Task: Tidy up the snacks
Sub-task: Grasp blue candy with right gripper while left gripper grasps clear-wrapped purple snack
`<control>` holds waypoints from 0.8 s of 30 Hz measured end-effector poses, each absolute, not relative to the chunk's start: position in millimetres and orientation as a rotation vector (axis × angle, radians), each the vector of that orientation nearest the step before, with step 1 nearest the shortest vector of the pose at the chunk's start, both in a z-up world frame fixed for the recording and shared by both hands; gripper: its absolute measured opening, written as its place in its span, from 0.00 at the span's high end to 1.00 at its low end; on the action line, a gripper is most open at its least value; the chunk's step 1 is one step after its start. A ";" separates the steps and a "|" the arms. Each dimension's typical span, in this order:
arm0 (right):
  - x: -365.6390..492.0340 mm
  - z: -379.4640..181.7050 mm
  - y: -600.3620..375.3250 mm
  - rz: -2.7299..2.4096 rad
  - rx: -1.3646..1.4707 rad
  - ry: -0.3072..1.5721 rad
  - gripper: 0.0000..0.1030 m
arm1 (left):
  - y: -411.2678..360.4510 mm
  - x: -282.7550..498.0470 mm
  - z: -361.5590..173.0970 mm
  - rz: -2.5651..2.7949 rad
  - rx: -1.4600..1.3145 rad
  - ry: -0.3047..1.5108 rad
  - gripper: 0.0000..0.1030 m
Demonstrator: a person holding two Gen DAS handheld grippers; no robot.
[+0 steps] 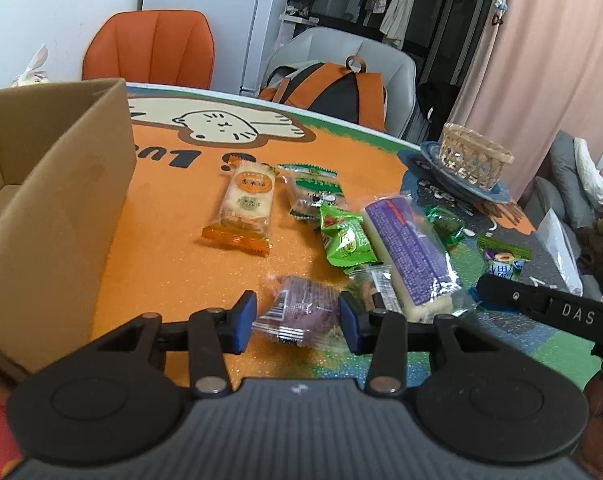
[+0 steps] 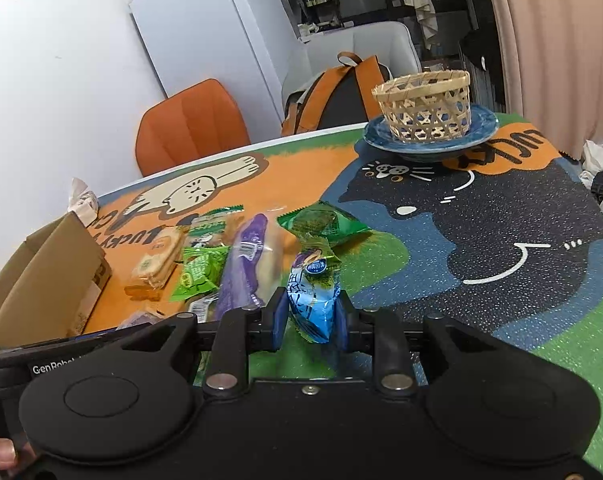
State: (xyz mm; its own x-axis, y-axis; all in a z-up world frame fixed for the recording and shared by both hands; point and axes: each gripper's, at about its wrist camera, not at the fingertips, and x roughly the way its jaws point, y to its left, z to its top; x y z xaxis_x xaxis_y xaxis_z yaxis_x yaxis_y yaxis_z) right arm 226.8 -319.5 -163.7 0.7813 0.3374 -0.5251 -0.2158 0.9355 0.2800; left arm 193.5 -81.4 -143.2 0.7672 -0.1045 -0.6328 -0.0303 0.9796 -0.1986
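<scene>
My left gripper (image 1: 297, 322) is open, its blue pads either side of a purple round snack in a clear wrapper (image 1: 301, 312) lying on the mat. My right gripper (image 2: 311, 314) is shut on a blue snack packet (image 2: 311, 304) and holds it just above the mat. Several other snacks lie in a loose group: an orange cracker pack (image 1: 245, 208), a green-and-white pack (image 1: 315, 192), a bright green pack (image 1: 345, 240), a long purple-wrapped bar (image 1: 409, 252). A woven basket (image 2: 425, 106) stands on a blue plate (image 2: 481, 128).
An open cardboard box (image 1: 57, 208) stands at the left of the table. An orange chair (image 1: 149, 52) and a grey chair with an orange backpack (image 1: 333, 88) are behind the table. The right gripper's body (image 1: 549, 312) lies close on the left gripper's right.
</scene>
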 end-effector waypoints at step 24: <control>209.7 -167.2 -321.1 0.283 0.194 0.610 0.75 | -86.5 183.4 -149.7 -0.047 -0.144 0.737 0.40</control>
